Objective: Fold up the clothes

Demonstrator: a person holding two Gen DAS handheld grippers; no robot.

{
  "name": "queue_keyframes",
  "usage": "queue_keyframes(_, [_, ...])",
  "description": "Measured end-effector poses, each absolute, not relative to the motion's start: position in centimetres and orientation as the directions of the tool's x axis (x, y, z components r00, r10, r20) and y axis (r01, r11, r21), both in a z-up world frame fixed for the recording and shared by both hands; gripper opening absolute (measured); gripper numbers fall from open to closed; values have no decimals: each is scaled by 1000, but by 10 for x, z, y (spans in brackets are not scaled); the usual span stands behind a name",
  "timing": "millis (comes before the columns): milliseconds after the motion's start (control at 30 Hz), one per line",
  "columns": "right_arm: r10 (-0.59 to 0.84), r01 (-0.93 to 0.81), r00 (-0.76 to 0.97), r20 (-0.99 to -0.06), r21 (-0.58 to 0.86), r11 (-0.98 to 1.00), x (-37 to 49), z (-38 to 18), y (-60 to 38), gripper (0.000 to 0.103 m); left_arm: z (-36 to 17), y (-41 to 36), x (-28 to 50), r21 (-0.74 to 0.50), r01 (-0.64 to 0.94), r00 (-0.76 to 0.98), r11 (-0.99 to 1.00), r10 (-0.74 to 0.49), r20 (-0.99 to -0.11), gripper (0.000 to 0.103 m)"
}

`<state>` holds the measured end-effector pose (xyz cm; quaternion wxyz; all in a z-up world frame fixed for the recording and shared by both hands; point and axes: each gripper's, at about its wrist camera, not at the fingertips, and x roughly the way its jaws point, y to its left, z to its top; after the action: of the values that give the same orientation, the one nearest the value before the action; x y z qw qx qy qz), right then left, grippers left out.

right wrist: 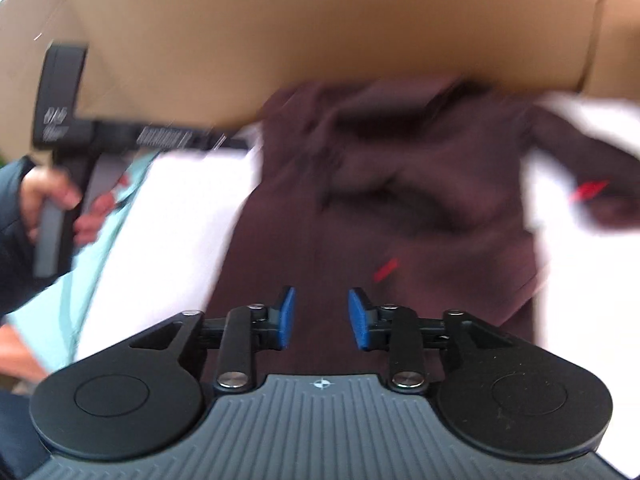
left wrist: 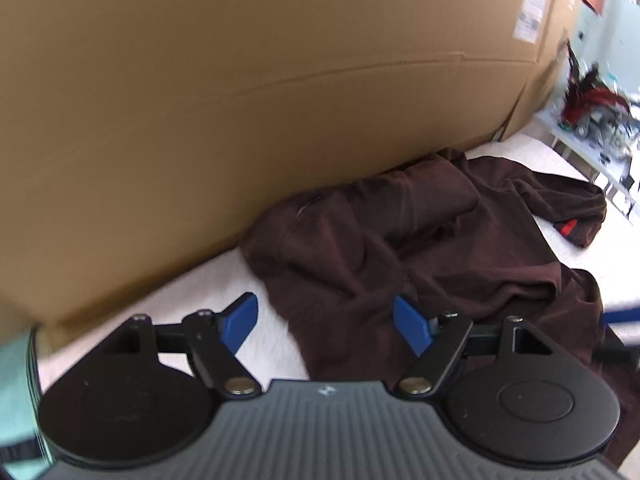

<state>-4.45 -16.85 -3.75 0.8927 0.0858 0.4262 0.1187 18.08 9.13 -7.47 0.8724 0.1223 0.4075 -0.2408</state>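
A dark brown sweatshirt lies crumpled on the white surface, up against a big cardboard box. One sleeve with a red mark reaches out to the right. My left gripper hovers open over the garment's left edge, with nothing pinched between its blue pads. In the blurred right wrist view the sweatshirt fills the middle. My right gripper is open above its lower part, pads apart and holding no cloth.
The cardboard box walls off the far side of the surface. A hand grips the black handle of the other gripper at the left of the right wrist view. A cluttered table stands far right.
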Motion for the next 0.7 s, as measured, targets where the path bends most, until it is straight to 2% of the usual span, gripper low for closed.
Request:
queue_keyframes(67, [222, -113, 646, -730, 196, 974, -32, -33, -181, 41, -72, 79, 192, 19, 518, 548, 855, -315, -775, 79])
queue_keyframes(200, [212, -65, 652, -728, 225, 972, -7, -41, -208, 41, -73, 55, 222, 18, 469, 527, 883, -263, -808, 78])
queue_keyframes(333, [215, -55, 630, -746, 233, 971, 0, -53, -215, 41, -85, 36, 244, 31, 457, 467, 889, -210, -859, 69])
queue_keyframes(367, [220, -54, 626, -748, 239, 969, 1, -55, -217, 42, -88, 33, 248, 31, 455, 450, 890, -199, -871, 63])
queue_keyframes(400, [225, -54, 622, -750, 246, 968, 2, -58, -219, 42, -91, 30, 252, 32, 452, 433, 891, -188, -882, 53])
queue_keyframes(433, [227, -50, 617, -753, 251, 967, 3, -61, -221, 42, -95, 27, 254, 42, 451, 422, 891, -171, -890, 51])
queue_keyframes(500, [225, -41, 607, -762, 253, 967, -5, -61, -224, 42, -100, 21, 259, 57, 455, 409, 889, -151, -900, 18])
queue_keyframes(567, [216, -21, 604, -767, 255, 967, -7, -63, -226, 43, -95, 27, 263, 26, 409, 442, 912, -173, -880, 5])
queue_keyframes(700, [242, -5, 585, -774, 295, 956, -14, -67, -235, 43, -80, 49, 274, -44, 281, 540, 959, -195, -818, 3])
